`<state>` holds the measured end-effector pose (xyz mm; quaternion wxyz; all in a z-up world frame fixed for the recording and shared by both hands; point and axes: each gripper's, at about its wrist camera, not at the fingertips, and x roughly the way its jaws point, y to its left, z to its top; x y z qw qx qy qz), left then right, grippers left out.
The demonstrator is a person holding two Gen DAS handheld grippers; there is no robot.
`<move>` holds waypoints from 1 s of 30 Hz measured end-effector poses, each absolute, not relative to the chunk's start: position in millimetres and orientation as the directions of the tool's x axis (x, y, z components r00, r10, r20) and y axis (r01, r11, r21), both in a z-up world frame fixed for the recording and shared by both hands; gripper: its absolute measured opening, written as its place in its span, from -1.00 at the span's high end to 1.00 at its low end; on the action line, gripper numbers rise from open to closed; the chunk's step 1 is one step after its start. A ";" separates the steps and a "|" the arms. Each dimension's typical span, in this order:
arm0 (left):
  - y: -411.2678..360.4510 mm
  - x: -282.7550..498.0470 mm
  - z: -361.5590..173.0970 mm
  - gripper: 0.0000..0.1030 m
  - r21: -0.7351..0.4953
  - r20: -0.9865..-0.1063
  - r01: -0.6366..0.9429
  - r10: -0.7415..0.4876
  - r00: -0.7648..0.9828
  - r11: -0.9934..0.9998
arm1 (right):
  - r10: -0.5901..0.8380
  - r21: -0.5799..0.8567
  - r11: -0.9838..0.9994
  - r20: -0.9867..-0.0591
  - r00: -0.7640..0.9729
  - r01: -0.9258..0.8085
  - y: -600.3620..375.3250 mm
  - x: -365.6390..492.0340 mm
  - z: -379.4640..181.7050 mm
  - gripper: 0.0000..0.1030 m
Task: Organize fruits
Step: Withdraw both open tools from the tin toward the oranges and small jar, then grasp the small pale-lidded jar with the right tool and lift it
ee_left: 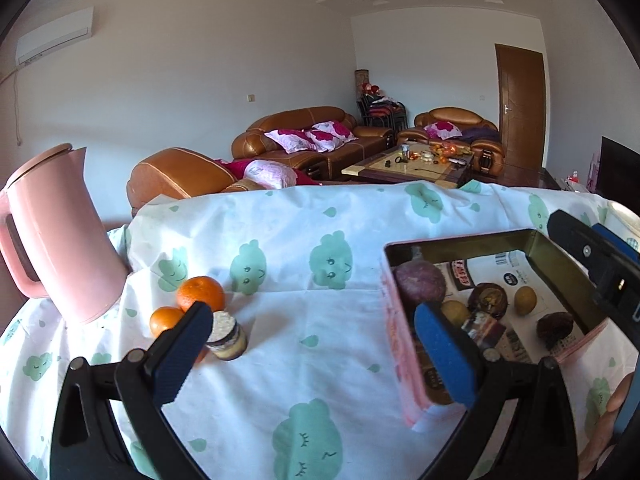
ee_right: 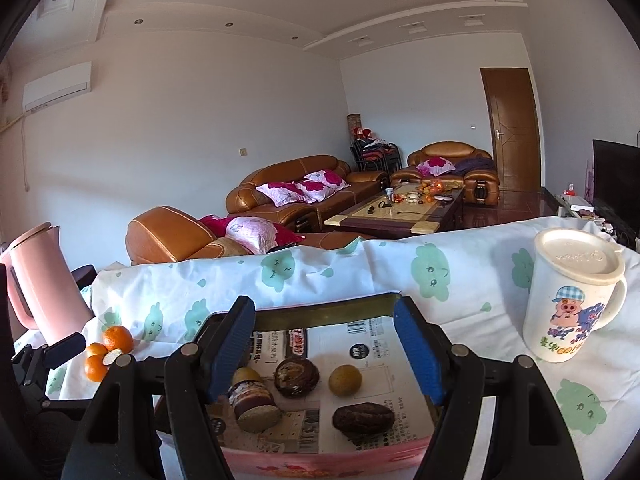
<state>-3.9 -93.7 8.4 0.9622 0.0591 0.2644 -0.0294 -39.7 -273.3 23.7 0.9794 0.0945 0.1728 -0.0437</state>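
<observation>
Left wrist view, left to right. Pink kettle (ee_left: 60, 236), far left, tilted by the lens, on the cloud-print tablecloth (ee_left: 304, 320). Oranges (ee_left: 201, 293), lower left, clustered together just beside a small lidded jar (ee_left: 227, 336). Left gripper (ee_left: 314, 354), bottom centre: fingers spread wide, nothing between them. Pink tin box (ee_left: 394, 336), right of centre, lined with printed paper, holding a purple round fruit (ee_left: 420, 282), a yellow fruit (ee_left: 525, 300) and dark wrinkled fruits (ee_left: 555, 329).

Right wrist view. Right gripper (ee_right: 326, 354), lower centre, over the box: fingers wide apart, empty. White cartoon mug (ee_right: 572, 300) with lid, right edge, upright on the cloth.
</observation>
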 end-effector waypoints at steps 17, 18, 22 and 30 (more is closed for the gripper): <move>55.3 28.8 1.0 -1.00 0.054 -0.575 -0.228 0.217 0.789 0.972 | 0.210 0.108 0.978 -0.509 0.835 -0.180 -143.6 -9.9 12.8 -0.42; 65.0 29.4 0.4 -1.00 0.047 -0.579 -0.254 0.234 0.781 0.966 | 0.215 0.105 0.977 -0.529 0.821 -0.188 -134.4 -5.1 11.0 -0.42; 94.9 34.0 1.8 -1.00 0.043 -0.589 -0.329 0.290 0.755 0.943 | 0.269 0.097 0.959 -0.603 0.751 -0.266 -98.7 16.1 -1.9 -0.17; 114.5 33.3 -1.3 -1.00 0.010 -0.620 -0.389 0.311 0.721 0.921 | 0.269 0.066 0.945 -0.712 0.649 -0.319 -55.7 51.2 -25.1 0.13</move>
